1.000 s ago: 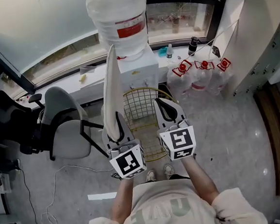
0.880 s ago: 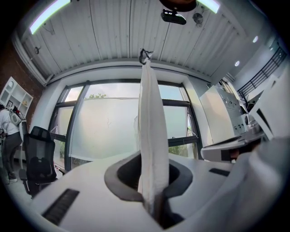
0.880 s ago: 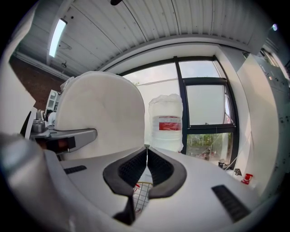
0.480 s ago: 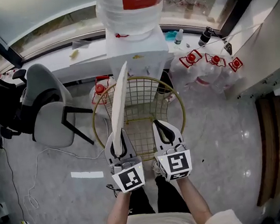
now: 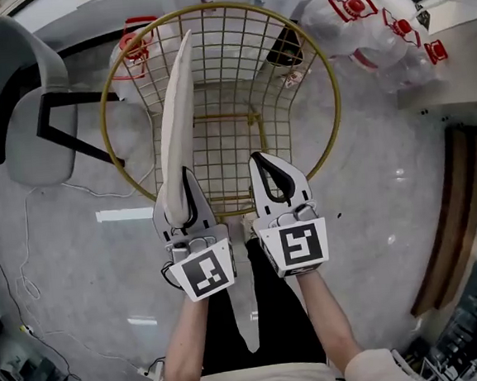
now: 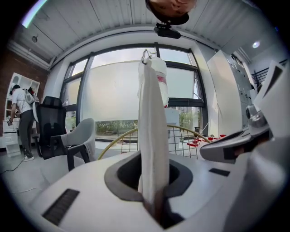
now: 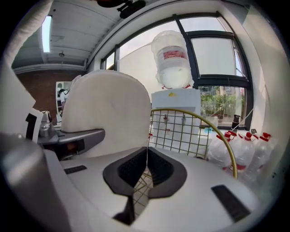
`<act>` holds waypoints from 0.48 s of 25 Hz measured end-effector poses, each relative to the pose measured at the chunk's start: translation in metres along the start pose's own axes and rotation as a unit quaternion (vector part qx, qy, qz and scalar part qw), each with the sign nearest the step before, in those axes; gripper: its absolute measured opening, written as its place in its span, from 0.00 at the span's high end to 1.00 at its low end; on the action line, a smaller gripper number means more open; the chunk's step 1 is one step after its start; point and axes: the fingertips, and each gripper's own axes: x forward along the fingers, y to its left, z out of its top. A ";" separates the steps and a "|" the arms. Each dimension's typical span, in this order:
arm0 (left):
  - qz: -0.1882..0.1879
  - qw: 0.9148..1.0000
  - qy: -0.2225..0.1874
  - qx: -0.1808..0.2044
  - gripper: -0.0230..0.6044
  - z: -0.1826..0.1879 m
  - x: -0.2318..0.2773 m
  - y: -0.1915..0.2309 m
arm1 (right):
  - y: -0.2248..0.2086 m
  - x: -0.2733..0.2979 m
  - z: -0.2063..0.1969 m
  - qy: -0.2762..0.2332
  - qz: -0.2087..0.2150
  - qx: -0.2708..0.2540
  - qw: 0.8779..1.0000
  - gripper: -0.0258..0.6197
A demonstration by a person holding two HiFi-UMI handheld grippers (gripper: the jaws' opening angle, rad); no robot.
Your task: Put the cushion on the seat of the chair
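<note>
A flat white cushion (image 5: 174, 116) stands on edge, pointing away from me over the left half of the gold wire chair (image 5: 327, 95). My left gripper (image 5: 179, 178) is shut on the cushion's near edge. In the left gripper view the cushion (image 6: 152, 131) rises straight up from the pinched jaws of the left gripper (image 6: 154, 199). My right gripper (image 5: 262, 157) hovers beside it over the chair's front rim, shut with nothing held. The right gripper (image 7: 146, 156) has its pads meeting at the tips, and the cushion (image 7: 106, 113) shows broadside at its left, with the chair (image 7: 195, 131) behind.
A grey office chair (image 5: 25, 121) stands left of the wire chair. Large water bottles with red caps (image 5: 373, 24) lie at the back right, and a water dispenser (image 7: 174, 59) stands behind the chair. Cables (image 5: 30, 278) trail on the floor at left. A person (image 6: 20, 118) stands far off.
Both grippers and the cushion have come down together toward the wire chair, which now fills much more of the head view. The grip on the cushion has not changed.
</note>
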 end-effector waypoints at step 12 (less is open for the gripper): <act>-0.004 1.000 0.001 0.022 0.88 -0.021 -0.002 -0.008 | 0.006 0.009 -0.023 0.011 0.021 0.008 1.000 0.93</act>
